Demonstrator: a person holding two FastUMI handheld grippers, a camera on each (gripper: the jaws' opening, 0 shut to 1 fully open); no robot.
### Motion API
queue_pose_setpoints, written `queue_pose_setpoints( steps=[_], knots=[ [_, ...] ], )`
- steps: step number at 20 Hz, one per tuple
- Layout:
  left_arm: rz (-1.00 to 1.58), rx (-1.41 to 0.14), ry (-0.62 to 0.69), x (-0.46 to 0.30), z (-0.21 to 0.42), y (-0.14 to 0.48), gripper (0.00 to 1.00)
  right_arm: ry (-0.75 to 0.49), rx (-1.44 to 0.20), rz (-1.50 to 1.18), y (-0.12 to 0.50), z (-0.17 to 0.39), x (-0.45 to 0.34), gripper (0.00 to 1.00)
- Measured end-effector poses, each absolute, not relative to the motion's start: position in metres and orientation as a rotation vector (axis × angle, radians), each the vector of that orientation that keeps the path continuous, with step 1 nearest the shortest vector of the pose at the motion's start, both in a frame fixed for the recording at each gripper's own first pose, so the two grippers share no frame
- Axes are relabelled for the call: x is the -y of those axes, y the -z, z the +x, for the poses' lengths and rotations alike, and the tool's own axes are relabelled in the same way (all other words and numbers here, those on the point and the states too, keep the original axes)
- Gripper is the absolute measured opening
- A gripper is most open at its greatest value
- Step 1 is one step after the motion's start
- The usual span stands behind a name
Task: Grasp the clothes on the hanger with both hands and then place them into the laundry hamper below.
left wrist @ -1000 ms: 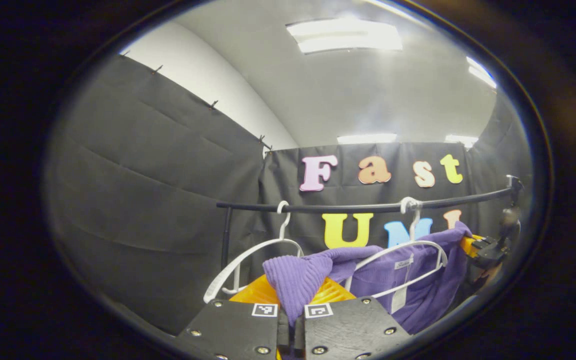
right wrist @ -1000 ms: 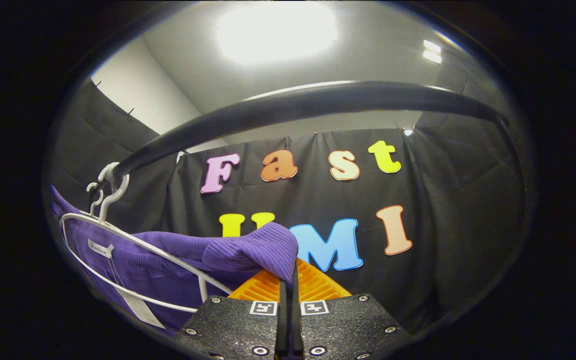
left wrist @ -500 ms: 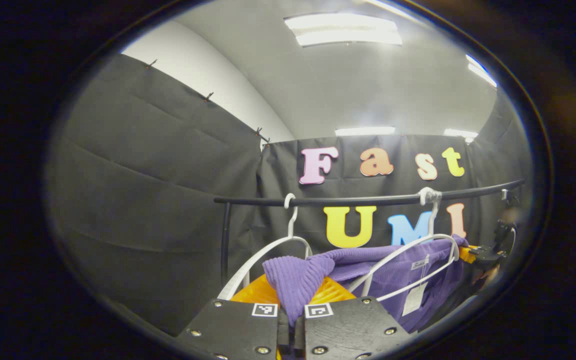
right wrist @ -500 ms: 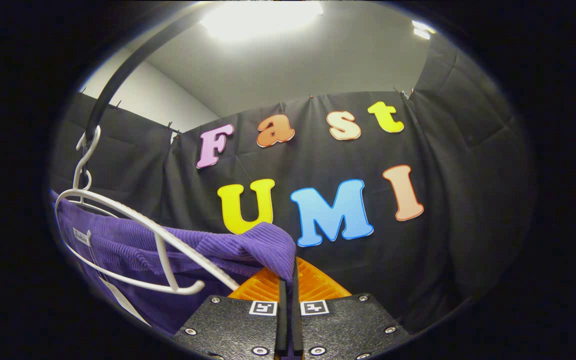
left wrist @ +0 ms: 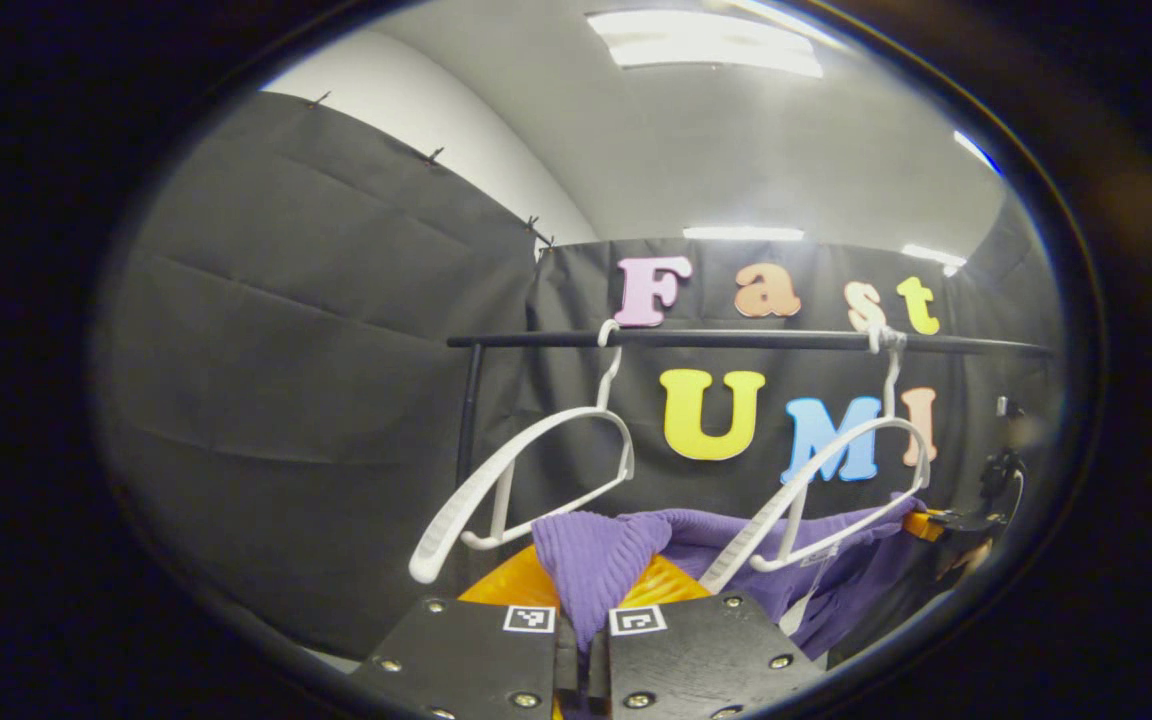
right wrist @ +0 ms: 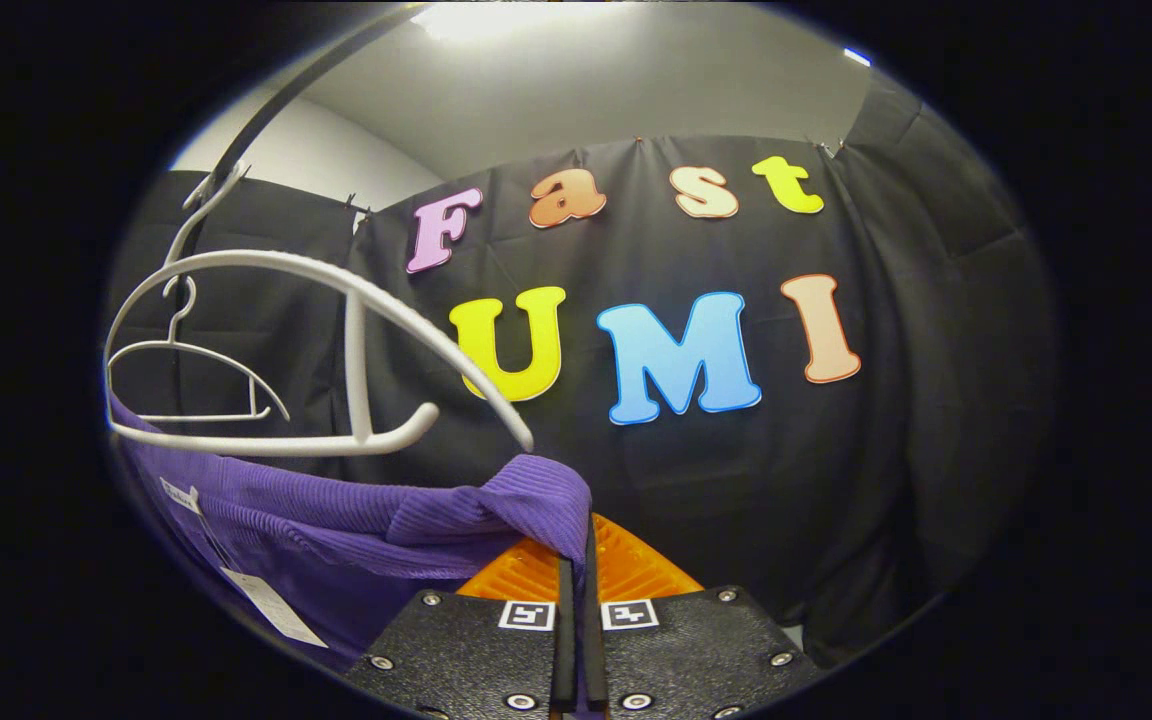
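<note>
A purple ribbed sweater (left wrist: pixel 696 540) is stretched between both grippers, below the hangers. My left gripper (left wrist: pixel 581 610) is shut on one shoulder of it, the cloth pinched between its fingers. My right gripper (right wrist: pixel 576 560) is shut on the other shoulder of the sweater (right wrist: pixel 366 520), whose white tag hangs at lower left. The white hanger (left wrist: pixel 836 470) that bore it hangs bare from the black rail (left wrist: pixel 736 341), just above the cloth; in the right gripper view this hanger (right wrist: pixel 336 300) is close at upper left. The other gripper (left wrist: pixel 946 525) appears far right, holding the sweater's end.
A second bare white hanger (left wrist: pixel 526 470) hangs at the rail's left end, near the rack's upright post (left wrist: pixel 464 420). In the right gripper view this second hanger (right wrist: pixel 196 380) is smaller, behind the first. Black booth cloth closes the back and sides.
Both grippers have come down with the sweater. The sweater has slid off the white hanger, which now hangs bare above it; the rail sits higher in both views.
</note>
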State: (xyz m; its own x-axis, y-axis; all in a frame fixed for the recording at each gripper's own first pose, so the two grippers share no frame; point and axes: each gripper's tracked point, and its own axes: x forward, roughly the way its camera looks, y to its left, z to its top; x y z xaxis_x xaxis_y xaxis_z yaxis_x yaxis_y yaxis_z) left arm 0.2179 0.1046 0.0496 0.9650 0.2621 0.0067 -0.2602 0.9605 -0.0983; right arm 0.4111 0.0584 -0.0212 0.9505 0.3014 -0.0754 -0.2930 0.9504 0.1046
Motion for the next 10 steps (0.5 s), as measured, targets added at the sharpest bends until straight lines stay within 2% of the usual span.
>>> queue_pose_setpoints(
  steps=[7, 8, 9, 10],
  knots=[
    [-0.103, -0.023, -0.235, -0.104, 0.182, -0.025, 0.09, -0.296, -0.152, 0.094, 0.046, 0.362, -0.061, 0.03],
    [-0.110, -0.037, -0.227, -0.102, 0.179, -0.022, 0.05, -0.296, -0.152, 0.090, 0.045, 0.352, -0.061, 0.02],
    [-0.119, -0.043, -0.216, -0.097, 0.174, -0.020, 0.10, -0.299, -0.150, 0.090, 0.043, 0.342, -0.063, 0.02],
    [-0.123, -0.044, -0.207, -0.094, 0.169, -0.020, 0.10, -0.305, -0.143, 0.088, 0.039, 0.330, -0.065, 0.03]
  ],
)
